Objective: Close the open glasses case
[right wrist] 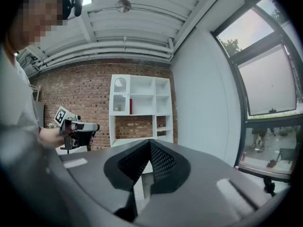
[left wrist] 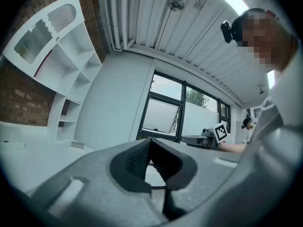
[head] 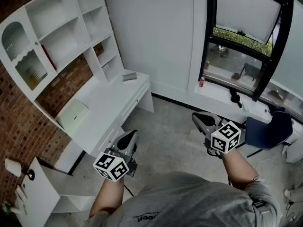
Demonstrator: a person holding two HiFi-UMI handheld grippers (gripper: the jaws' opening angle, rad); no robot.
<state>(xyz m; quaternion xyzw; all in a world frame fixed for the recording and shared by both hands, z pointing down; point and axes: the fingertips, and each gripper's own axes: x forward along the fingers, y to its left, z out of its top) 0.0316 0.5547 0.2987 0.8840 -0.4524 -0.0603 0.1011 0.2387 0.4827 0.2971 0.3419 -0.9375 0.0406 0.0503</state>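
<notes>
A small grey case-like object [head: 129, 75] lies on the far end of the white desk [head: 111, 103], near the wall; it is too small to tell whether its lid is up. In the left gripper view it is a small shape [left wrist: 77, 144] on the desk. My left gripper [head: 132, 135] hovers over the floor by the desk's near corner, jaws shut and empty [left wrist: 150, 142]. My right gripper [head: 199, 117] is held to the right, over the floor, also shut with nothing in it [right wrist: 150, 144]. Each gripper view shows the other gripper: the right [left wrist: 210, 137] and the left [right wrist: 78, 128].
A white shelf unit [head: 61, 37] stands on the desk against a brick wall, and a white box [head: 72, 114] sits on the desk's near part. A red can [head: 201, 82] stands on the window sill. A blue chair [head: 270, 129] is at the right.
</notes>
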